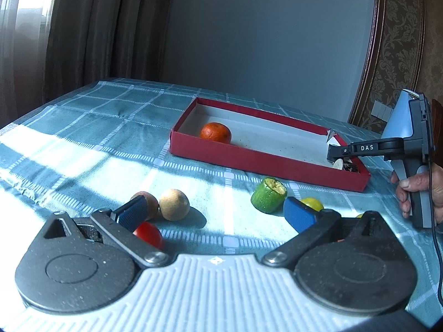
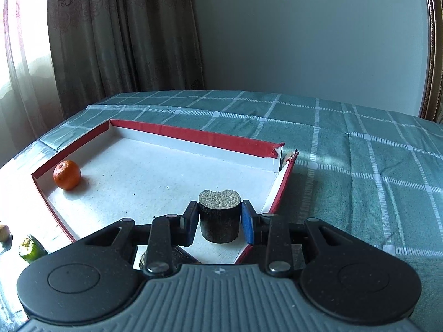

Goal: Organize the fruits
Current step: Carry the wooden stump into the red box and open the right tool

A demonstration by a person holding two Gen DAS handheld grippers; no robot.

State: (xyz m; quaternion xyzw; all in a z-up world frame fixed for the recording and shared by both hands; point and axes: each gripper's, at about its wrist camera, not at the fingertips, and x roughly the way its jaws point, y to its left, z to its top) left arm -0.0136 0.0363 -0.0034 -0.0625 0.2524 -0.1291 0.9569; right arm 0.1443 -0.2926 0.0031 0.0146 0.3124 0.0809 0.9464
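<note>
The right hand-held gripper (image 2: 218,222) brackets a dark cut fruit piece (image 2: 219,215) in the red box (image 2: 193,135); contact unclear. The left hand-held gripper (image 1: 216,210), splayed wide, half hides a red fruit (image 1: 148,233) at lower left

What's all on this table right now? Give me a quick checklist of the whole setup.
Surface: checked teal tablecloth, sunlit in patches.
Job's things: red box holds an orange and a dark cut piece; green cut piece, tan fruit, red fruit, yellow fruit lie outside.
Clutter: nothing seen.
Grippers: left gripper open, empty; right gripper straddles the dark piece, grip unclear.
Cables: black cable.
Surroundings: curtain, wall.
</note>
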